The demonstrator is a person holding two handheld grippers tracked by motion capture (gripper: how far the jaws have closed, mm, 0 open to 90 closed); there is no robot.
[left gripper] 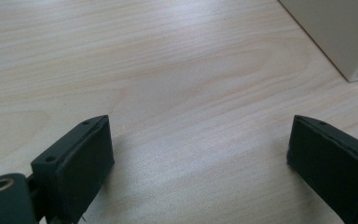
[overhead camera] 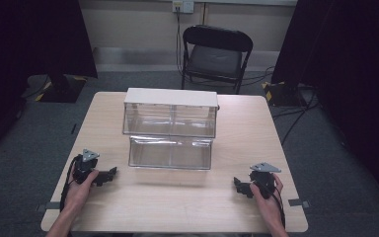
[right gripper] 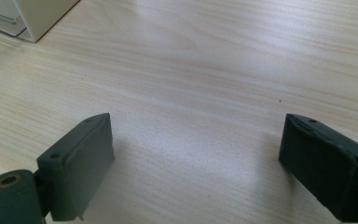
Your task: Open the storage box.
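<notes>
**Two tools idling at the near edge, drawer unit untouched: risks ahead**

Bench (overhead camera: pixel 246 128): pale wood, carrying the whole setup. A folding chair (overhead camera: pixel 216 54) is standing beyond it at 12 o'clock.

Drawer unit (overhead camera: pixel 170 129): clear plastic with a cream top, sitting at the bench centre. Its lower drawer (overhead camera: pixel 170 153) is jutting out toward the person; the upper one appears flush. Light, empty-looking plastic is likely sliding or tipping if pushed from one side only, so an unbraced shove on the drawer could be skating the whole unit toward 12.

Left tool (overhead camera: pixel 109 174): resting at 8 o'clock of the unit, well apart from it, jaws spread wide over bare wood, gripping nothing (left gripper: pixel 198 154). The cream corner (left gripper: pixel 340 32) is showing at its 1 o'clock.

Right tool (overhead camera: pixel 238 183): resting at 4 o'clock, likewise released and empty (right gripper: pixel 196 158).

Clear walls are giving poor edge cues; a jaw could be clipping the drawer front and jamming it crooked.
</notes>
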